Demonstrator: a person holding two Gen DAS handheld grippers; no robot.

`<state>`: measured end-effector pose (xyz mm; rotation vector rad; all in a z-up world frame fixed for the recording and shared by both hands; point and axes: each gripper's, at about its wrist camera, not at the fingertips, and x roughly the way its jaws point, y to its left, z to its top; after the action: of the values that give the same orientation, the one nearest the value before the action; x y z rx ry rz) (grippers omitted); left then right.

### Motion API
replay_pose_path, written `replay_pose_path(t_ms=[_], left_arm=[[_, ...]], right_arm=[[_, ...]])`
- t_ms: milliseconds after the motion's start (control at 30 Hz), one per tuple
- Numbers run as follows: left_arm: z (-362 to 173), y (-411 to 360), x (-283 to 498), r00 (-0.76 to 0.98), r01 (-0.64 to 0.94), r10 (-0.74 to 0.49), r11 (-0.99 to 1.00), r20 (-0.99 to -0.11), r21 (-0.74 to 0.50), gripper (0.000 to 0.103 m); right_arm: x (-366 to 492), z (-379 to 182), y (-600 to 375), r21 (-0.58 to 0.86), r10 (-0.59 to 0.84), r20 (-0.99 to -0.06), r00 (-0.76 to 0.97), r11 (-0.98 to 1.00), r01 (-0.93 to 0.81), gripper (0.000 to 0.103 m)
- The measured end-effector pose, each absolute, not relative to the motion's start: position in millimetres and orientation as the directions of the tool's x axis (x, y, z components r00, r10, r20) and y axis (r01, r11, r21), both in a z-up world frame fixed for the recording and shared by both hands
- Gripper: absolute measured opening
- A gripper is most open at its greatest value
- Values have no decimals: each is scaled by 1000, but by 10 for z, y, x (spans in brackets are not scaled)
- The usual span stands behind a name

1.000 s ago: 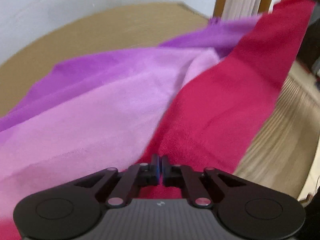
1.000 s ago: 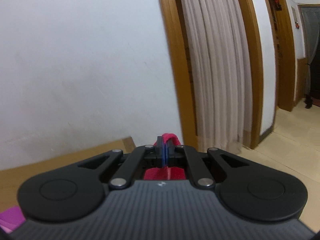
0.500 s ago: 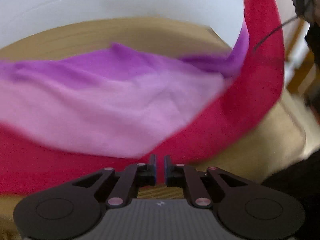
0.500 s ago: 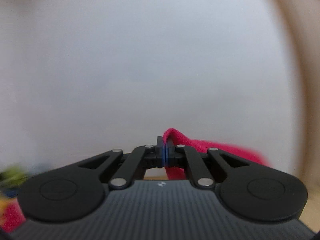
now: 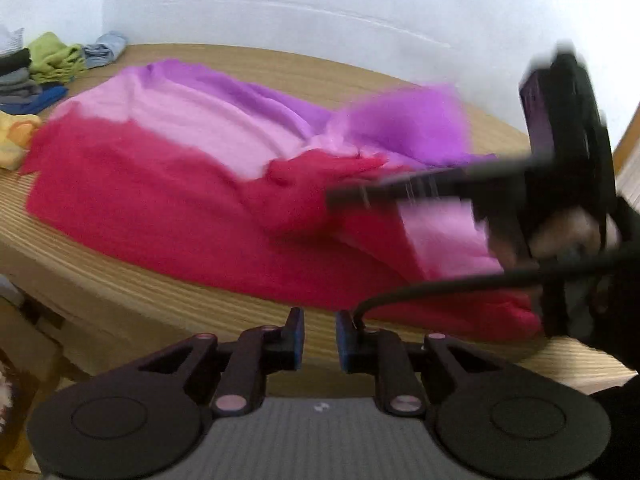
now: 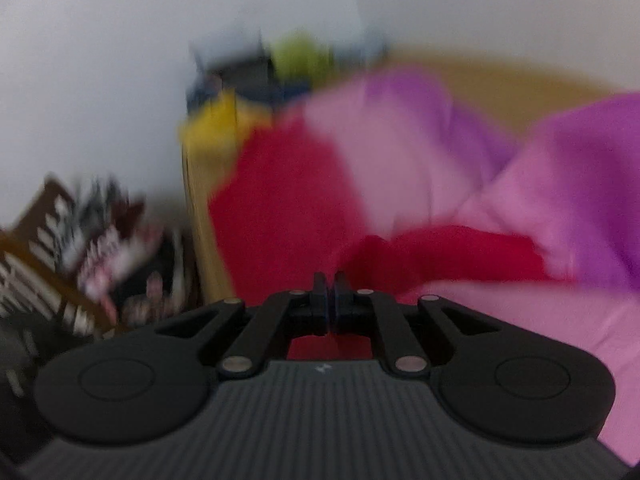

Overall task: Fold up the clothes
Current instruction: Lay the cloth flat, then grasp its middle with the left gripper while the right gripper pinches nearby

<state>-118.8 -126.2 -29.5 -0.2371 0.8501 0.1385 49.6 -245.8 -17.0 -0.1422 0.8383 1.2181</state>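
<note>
Striped garment [image 5: 168, 184] lies half-folded on the counter [image 5: 120, 292], right of the clothes pile [image 5: 36, 76]. Your left gripper [image 5: 319, 334] has jaws apart, opening, empty. Right gripper [image 6: 330, 296] jaws nearly together, opening; cloth between them unclear. Release mid-swing and the flap lands crooked.

wooden table [image 5: 120, 292] | white wall [image 5: 320, 0] | cardboard box [image 6: 44, 248], blurred, beside table

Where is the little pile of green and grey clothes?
In the left wrist view, the pile of clothes sits at the far left corner of the wooden table, against the wall, just beyond the red, pink and purple cloth.
</note>
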Motion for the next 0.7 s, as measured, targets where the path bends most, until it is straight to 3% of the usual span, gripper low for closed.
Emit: replay_pose_path(t_ms=[133,200,300,333,367,500,600,700], left_arm=[[-188,-897,-1161,666,-203,13,965,-746,-164,26],[-146,-794,-1016,687,-158,0,976,-727,-150,42],[-143,-763,-759,711,-78,-15,992,-704,-99,53],[-143,-764,-651,714,-53,-18,995,-700,-80,54],[-135,-752,-576,716,-35,-22,997,-698,-66,54],[-72,-561,-350,722,37,-104,993,-684,-112,55],[-90,-284,-165,697,39,-165,981,-698,-193,55],[-148,9,-15,669,-4,-171,972,-723,-233,55]], right_arm=[[118,-246,-2551,293,696,-713,81,401,-868,22],[188,-30,-2631,283,702,-703,116,425,-860,24],[412,220,-2883,285,715,-662,222,515,-809,46],[517,259,-2966,276,706,-653,276,561,-781,57],[628,291,-3046,265,690,-643,332,607,-749,60],[1086,286,-3245,276,628,-622,468,735,-620,61],[1383,160,-3296,340,599,-629,496,785,-517,61],[1512,126,-3491,318,569,-608,554,814,-487,60]])
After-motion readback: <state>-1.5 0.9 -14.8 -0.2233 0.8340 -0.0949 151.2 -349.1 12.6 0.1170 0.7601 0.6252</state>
